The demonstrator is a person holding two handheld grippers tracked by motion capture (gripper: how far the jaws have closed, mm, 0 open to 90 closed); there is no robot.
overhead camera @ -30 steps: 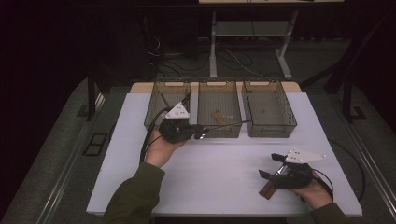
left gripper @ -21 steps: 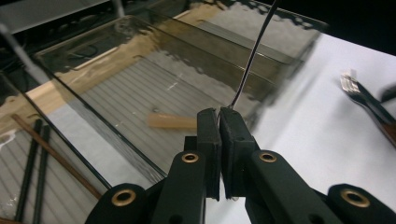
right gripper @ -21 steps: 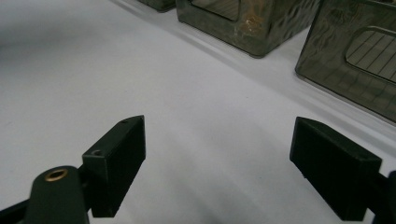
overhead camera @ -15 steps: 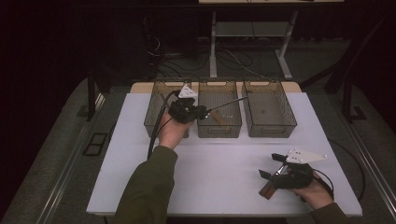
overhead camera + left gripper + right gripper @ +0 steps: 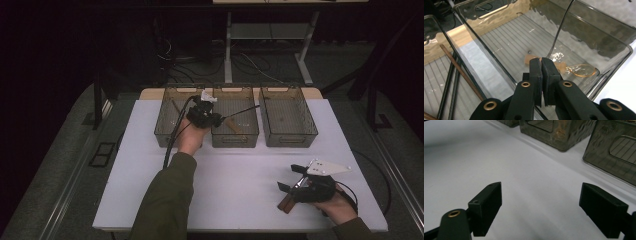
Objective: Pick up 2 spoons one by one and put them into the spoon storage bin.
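Observation:
My left gripper (image 5: 219,119) hangs over the wall between the left bin (image 5: 167,131) and the middle bin (image 5: 235,142). In the left gripper view its jaws (image 5: 541,60) are shut on a thin metal utensil handle (image 5: 560,30), which slants up and away over the middle bin (image 5: 609,40). In the high view the handle (image 5: 245,110) points right across that bin. A brown wooden piece (image 5: 231,125) lies on the bin floor below. My right gripper (image 5: 290,177) rests at the table's near right, open, with bare white table between its jaws (image 5: 541,195).
A third smoky bin (image 5: 289,137) stands to the right of the others. Dark rods and a brown stick (image 5: 456,72) lie in the left bin. A small brown piece (image 5: 286,202) lies by my right gripper. Wide white table (image 5: 240,175) spreads before the bins.
My left gripper has moved forward from the table in front of the bins to above the left and middle bins, carrying the metal utensil. The right gripper has stayed put.

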